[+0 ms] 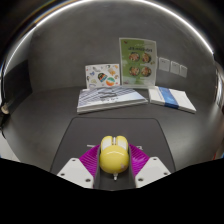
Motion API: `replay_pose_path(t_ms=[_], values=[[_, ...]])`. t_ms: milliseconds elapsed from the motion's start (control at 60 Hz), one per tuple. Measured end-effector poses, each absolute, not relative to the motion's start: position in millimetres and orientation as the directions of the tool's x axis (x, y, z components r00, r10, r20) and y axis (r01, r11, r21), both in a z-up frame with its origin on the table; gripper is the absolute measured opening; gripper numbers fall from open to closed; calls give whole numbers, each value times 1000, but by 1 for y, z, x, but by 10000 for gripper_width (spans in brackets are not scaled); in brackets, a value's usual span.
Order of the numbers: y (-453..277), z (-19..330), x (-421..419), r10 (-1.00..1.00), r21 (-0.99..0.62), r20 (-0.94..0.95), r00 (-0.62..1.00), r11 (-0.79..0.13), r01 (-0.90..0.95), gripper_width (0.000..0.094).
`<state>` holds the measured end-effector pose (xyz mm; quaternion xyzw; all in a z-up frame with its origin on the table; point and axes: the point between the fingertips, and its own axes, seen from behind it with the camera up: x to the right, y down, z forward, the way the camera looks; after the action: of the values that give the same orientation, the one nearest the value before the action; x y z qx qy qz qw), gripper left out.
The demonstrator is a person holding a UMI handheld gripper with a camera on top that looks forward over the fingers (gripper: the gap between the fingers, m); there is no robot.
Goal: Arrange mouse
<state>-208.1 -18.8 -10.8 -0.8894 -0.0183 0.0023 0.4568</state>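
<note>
Tool (113,172) clenches the rounded yellow plastic mouse (112,153), its long axis pointing ahead over the dark mat (75,135).

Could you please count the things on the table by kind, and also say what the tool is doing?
Mouse, yellow: 1, between the fingers of the tool, both pads pressing on it
Mouse mat, dark: 1
Standing picture cards: 2
Flat booklets: 2
Total: 6
</note>
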Motion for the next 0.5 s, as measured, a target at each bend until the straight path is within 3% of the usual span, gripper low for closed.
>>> replay_pose_path(t_ms=[67,83,133,233,267,283,500], values=[[-18,-11,-207,28,-809,-4,1000,-588,13,469],[-18,-11,-206,27,-807,-8,1000,-591,9,535],[-19,-12,-207,30,-800,-24,999,-599,-1,531],[-32,-6,-206,34,-791,-61,998,-611,-28,897],[-38,-2,-204,49,-798,-68,997,-602,-25,885],[-42,0,-204,57,-802,-68,996,-597,-21,836],[-108,19,-149,133,-817,-60,989,-576,28,852]])
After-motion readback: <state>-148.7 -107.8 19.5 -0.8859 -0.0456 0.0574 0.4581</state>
